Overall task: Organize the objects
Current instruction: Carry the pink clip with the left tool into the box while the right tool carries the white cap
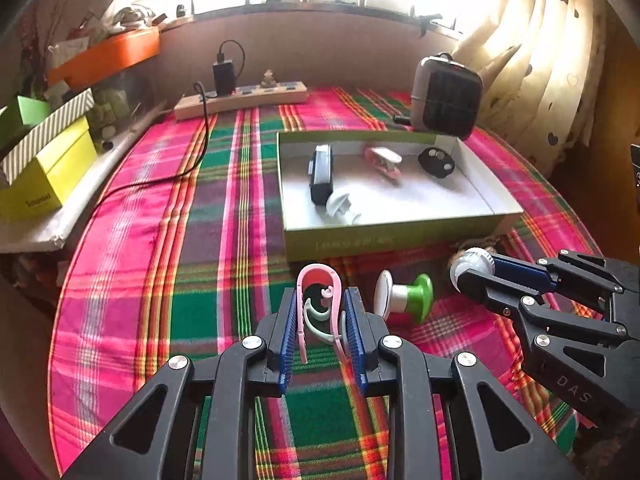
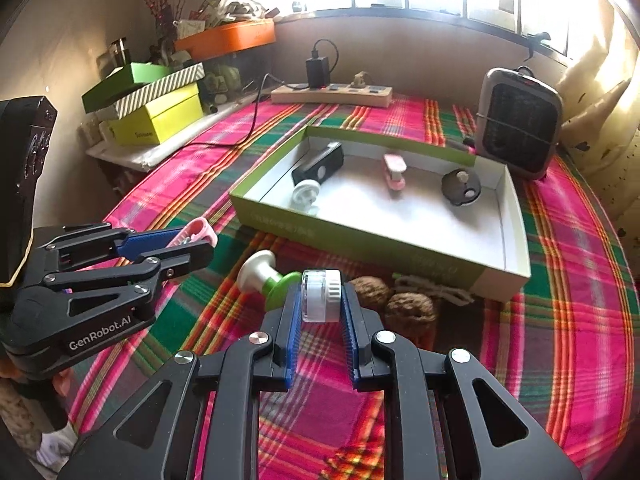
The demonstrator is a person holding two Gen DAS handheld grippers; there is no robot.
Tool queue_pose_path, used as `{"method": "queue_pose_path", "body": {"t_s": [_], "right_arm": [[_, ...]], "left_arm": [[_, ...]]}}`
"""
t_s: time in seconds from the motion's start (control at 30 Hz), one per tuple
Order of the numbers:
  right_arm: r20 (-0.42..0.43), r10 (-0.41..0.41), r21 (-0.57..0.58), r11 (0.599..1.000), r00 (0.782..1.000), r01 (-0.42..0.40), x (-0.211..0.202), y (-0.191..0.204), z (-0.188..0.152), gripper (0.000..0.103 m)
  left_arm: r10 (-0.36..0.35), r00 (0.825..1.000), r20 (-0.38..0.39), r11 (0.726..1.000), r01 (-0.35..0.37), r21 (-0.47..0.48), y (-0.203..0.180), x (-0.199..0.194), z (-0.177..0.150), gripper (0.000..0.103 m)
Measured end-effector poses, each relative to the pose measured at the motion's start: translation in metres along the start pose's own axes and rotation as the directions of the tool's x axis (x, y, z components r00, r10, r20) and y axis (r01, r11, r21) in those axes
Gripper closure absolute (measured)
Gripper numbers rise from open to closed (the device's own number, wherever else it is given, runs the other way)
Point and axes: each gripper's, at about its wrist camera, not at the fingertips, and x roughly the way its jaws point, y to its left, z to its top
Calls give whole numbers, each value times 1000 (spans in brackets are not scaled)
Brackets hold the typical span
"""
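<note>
My left gripper [image 1: 320, 312] is shut on a pink clip [image 1: 320, 280], held just above the plaid cloth in front of the green-sided box [image 1: 384, 236]. It shows at the left of the right wrist view [image 2: 196, 240]. My right gripper [image 2: 320, 300] is shut on a small clear jar with a white lid [image 2: 320, 296]; it also shows in the left wrist view [image 1: 472, 268]. A white-and-green suction hook [image 1: 404, 294] lies on the cloth between the grippers. The box [image 2: 400, 248] holds a black device [image 2: 320, 164], a white hook [image 2: 305, 194], a pink stapler [image 2: 394, 170] and a black round lid [image 2: 460, 186].
Two walnuts [image 2: 408, 306] lie by the box's near side, next to a string bundle [image 2: 436, 288]. A small heater [image 2: 518, 122] stands behind the box. A power strip [image 2: 332, 94] with a charger lies at the back. Stacked boxes [image 2: 156, 116] sit at the left.
</note>
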Motion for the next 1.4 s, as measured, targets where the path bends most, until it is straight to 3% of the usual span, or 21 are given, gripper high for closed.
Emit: {"method": "queue_pose_path", "body": {"t_s": [0.57, 1.03, 1.4], "right_arm": [[33, -41, 40, 998, 999, 40, -5, -30, 26, 83], [-15, -98, 87, 991, 995, 99, 22, -76, 49, 83], [-71, -118, 99, 987, 990, 125, 47, -100, 53, 83]], "left_arm": [[-55, 998, 12, 998, 55, 41, -22, 15, 45, 82], [-78, 996, -40, 993, 81, 84, -41, 59, 76, 82], [-65, 994, -86, 993, 73, 91, -43, 87, 81, 82]]}}
